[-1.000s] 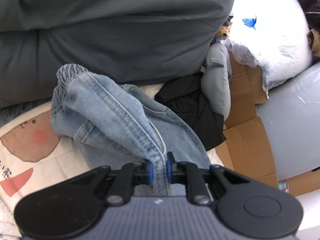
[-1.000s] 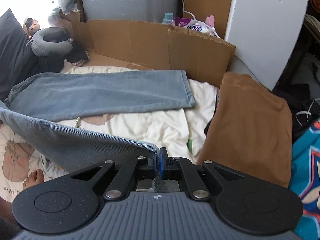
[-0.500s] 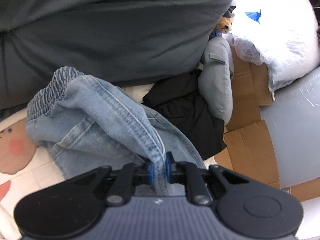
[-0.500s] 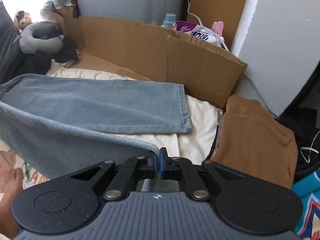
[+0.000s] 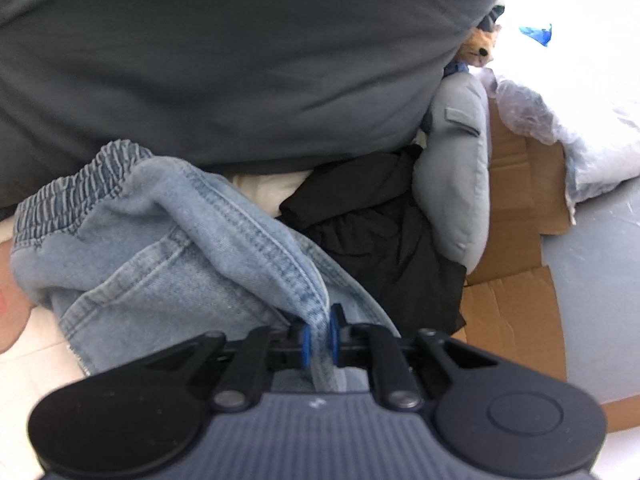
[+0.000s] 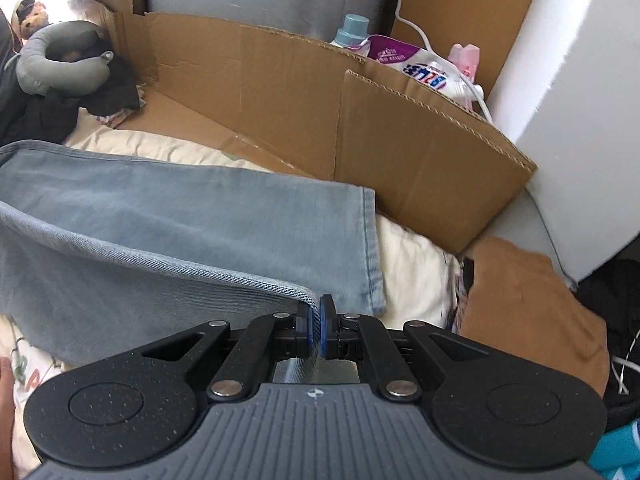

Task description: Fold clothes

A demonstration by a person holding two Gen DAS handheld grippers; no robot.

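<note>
Denim fills the left wrist view: the left claw (image 5: 318,334) pinches a thick seam of the light blue jeans (image 5: 160,248) near the elastic waistband, below a dark grey pillow (image 5: 240,60). A black garment (image 5: 380,236) lies just beside. Right wrist view: the right claw (image 6: 316,334) is clamped on a trouser-leg edge, lifted above the other leg, which lies flat on the cream bedsheet (image 6: 412,272). Cardboard (image 6: 280,96) stands behind.

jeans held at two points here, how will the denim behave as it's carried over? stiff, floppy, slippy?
Probably floppy: the jeans sag in a curve between the right gripper and the bed. Likely heavy for cloth: the seam at the left gripper looks thick and bunched. Slip seems unlikely, since both jaws stand shut on a folded edge, though the free leg may drag across the cream bedsheet.
</note>
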